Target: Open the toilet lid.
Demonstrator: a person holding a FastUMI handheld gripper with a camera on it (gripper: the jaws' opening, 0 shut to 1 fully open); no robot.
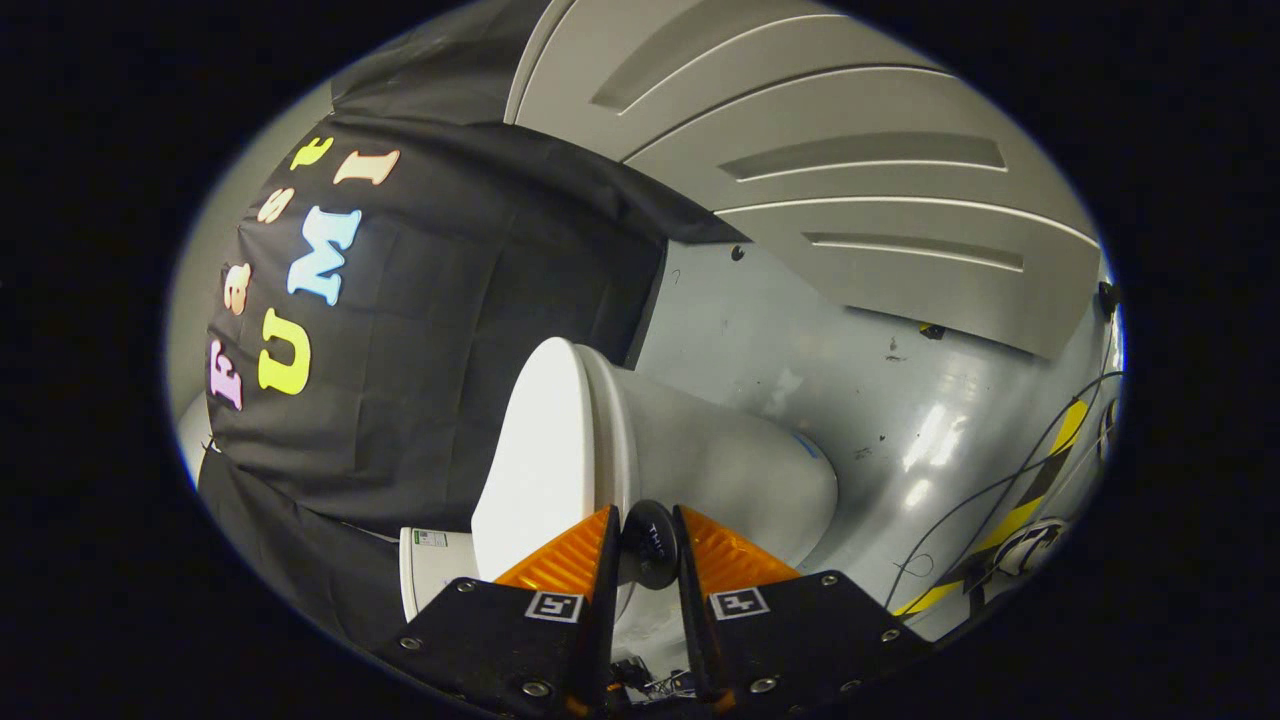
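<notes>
Toilet lid (545,450) is showing as a white oval slab, sitting just ahead of the gripper (646,535) at about 11 o'clock from its fingertips, and lying against the rim of the toilet bowl (730,460). The whole scene is appearing rolled to one side, so the bowl is stretching away toward 2 o'clock. A small black knob (650,545) is sticking out at the lid's edge, and the two orange fingers (565,560) are closing in on it from either side, with the jaws nearly together; both pads are seeming to press on the knob, though the contact on the right side is hard to confirm. At 8 o'clock from the fingers, a white tank (432,570) is peeking out beside the black cloth. Grey floor (900,400) is spreading out at 2 o'clock, with thin cables (985,490) and yellow-black tape (1020,510) lying at 3 o'clock. A grey panelled door (840,150) is standing beyond at 1 o'clock.
</notes>
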